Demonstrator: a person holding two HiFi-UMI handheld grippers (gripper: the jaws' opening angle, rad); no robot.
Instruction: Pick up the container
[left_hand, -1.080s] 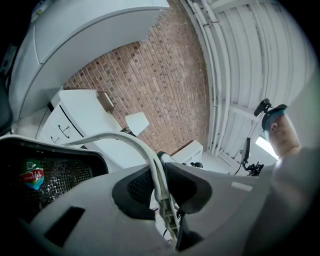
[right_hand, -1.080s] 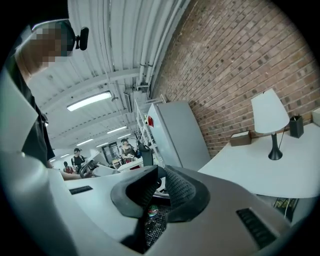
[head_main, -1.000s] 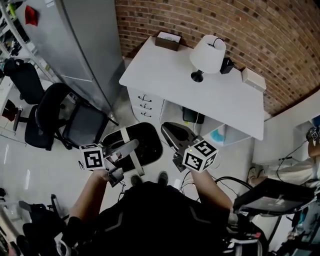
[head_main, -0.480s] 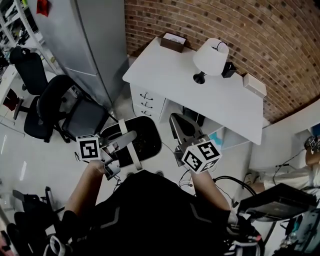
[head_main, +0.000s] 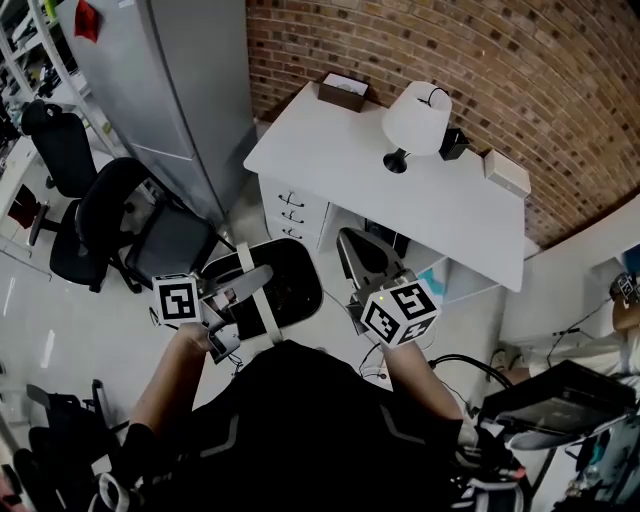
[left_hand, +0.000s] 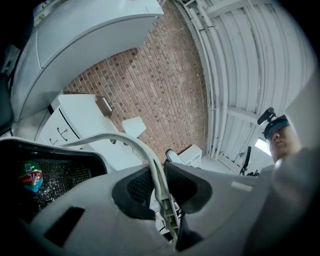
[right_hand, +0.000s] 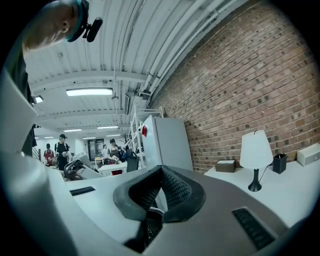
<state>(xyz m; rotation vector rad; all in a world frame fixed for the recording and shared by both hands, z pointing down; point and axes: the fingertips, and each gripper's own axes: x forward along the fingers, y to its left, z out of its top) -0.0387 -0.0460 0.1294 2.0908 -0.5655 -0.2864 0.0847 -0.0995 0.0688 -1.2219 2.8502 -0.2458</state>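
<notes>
The container (head_main: 285, 290) is a black mesh bin with a white bail handle (head_main: 250, 285). It hangs off the floor in front of me at lower left. My left gripper (head_main: 232, 305) is shut on that handle. In the left gripper view the handle (left_hand: 152, 165) runs between the dark pads, and the bin's mesh wall (left_hand: 60, 172) shows at the left with a red and green item (left_hand: 31, 176) inside. My right gripper (head_main: 352, 245) is beside the bin, to its right. In the right gripper view its pads meet (right_hand: 160, 192) with nothing between them.
A white desk (head_main: 430, 205) stands against the brick wall, carrying a white lamp (head_main: 415, 120), a brown box (head_main: 342, 92), a black cup (head_main: 453, 143) and a white box (head_main: 507, 172). Its drawers (head_main: 290, 210) face me. A grey cabinet (head_main: 170, 90) and black office chairs (head_main: 125, 225) stand at the left.
The head view has shifted slightly. The right gripper's jaws have come together. The left gripper still holds the bin's handle in about the same place.
</notes>
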